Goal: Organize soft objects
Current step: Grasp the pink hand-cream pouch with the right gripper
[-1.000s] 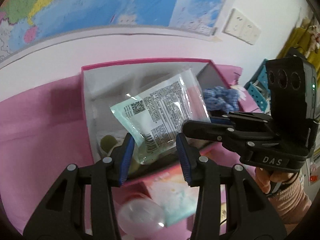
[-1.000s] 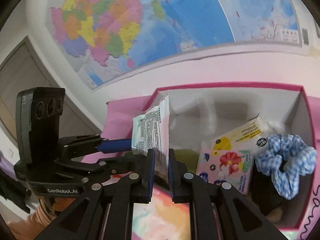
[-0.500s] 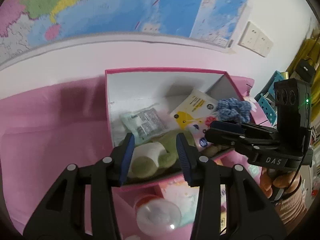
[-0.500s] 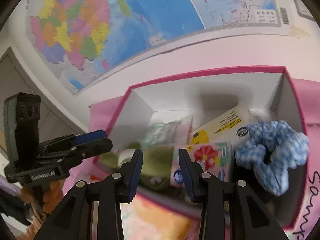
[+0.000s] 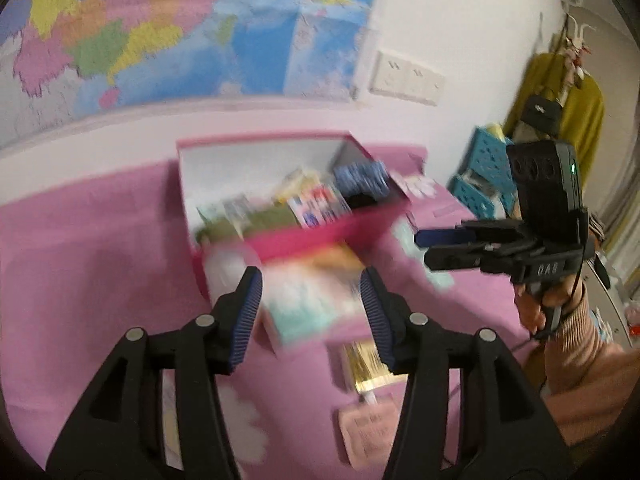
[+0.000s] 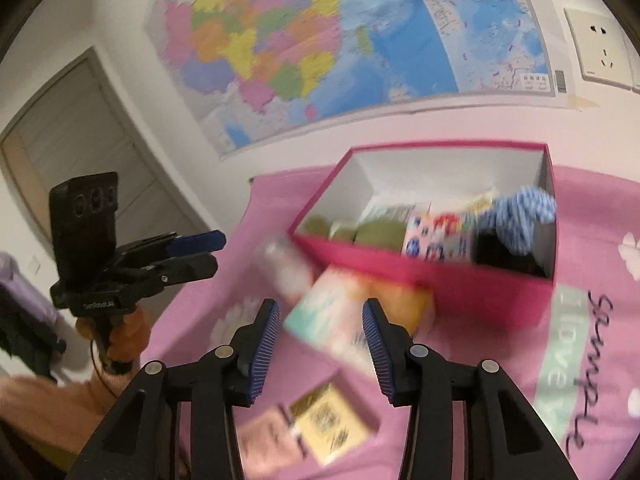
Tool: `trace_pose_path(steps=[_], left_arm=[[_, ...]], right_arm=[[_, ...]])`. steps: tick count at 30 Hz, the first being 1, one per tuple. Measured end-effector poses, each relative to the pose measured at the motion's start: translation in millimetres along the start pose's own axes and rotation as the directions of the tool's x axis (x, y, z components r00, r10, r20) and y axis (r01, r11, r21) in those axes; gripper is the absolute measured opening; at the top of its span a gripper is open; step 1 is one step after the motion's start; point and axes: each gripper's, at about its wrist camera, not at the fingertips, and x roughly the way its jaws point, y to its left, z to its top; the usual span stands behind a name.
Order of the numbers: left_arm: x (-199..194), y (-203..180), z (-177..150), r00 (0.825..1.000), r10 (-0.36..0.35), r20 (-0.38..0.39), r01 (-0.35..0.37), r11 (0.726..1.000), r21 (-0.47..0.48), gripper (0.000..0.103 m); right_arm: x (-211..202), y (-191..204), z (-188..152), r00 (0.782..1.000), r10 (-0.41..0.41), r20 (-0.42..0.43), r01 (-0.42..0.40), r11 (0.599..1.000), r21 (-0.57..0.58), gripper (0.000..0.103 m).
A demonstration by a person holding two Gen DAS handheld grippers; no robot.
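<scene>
An open pink box (image 5: 320, 238) (image 6: 440, 280) stands on the pink cloth. It holds a blue checked scrunchie (image 6: 520, 216), a floral tissue pack (image 6: 436, 236), a green plush (image 6: 380, 232) and a clear printed packet (image 5: 232, 208). My left gripper (image 5: 312, 312) (image 6: 218, 254) hangs short of the box, its jaws opening with nothing gripped. My right gripper (image 6: 320, 328) (image 5: 424, 248) hovers to the right of it, jaws also opening and empty. Below both lies a pastel pack (image 5: 316, 296) (image 6: 352, 320) against the box's front wall. Both views are blurred.
A clear bottle (image 6: 288, 268) lies beside the pastel pack. Nearer the cameras are a gold packet (image 6: 328, 428) and a pink pouch (image 5: 368, 432). A map covers the wall behind the box. Blue crates (image 5: 484, 176) and a hanging yellow garment stand at the right.
The clear packet, held by both grippers above the box, now lies inside it. Both grippers have let go, widened their jaws and drawn back from the box.
</scene>
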Motion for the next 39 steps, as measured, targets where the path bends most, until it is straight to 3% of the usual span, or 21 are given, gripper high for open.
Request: trace_pose_path(steps=[4, 10, 19, 26, 36, 39], left_arm=[[10, -9, -34, 0.996, -0.014, -0.088, 0.014, 1.0, -0.001, 0.053], [28, -16, -81, 0.974, -0.071, -0.217, 0.06, 0.997, -0.056, 0.053], [35, -24, -125, 0.945, -0.105, -0.31, 0.071, 0.99, -0.119, 0.053], [34, -26, -135, 0.932, -0.157, -0.326, 0.118, 0.984, -0.135, 0.053], [32, -19, -136, 0.938, -0.174, -0.299, 0.128, 0.978, -0.165, 0.05], [32, -14, -138, 0.937, -0.199, -0.286, 0.148, 0.971, -0.19, 0.05]], right_arm=[[4, 7, -34, 0.997, 0.019, -0.078, -0.019, 1.0, 0.002, 0.044], [26, 17, -78, 0.977, 0.068, -0.2, -0.066, 0.998, 0.019, 0.044], [58, 23, -118, 0.946, 0.127, -0.297, -0.1, 0.989, 0.105, 0.044], [68, 25, -119, 0.954, 0.172, -0.244, -0.137, 0.978, 0.155, 0.045], [75, 20, -118, 0.96, 0.228, -0.161, -0.194, 0.961, 0.199, 0.046], [80, 19, -116, 0.962, 0.219, -0.166, -0.182, 0.96, 0.212, 0.04]])
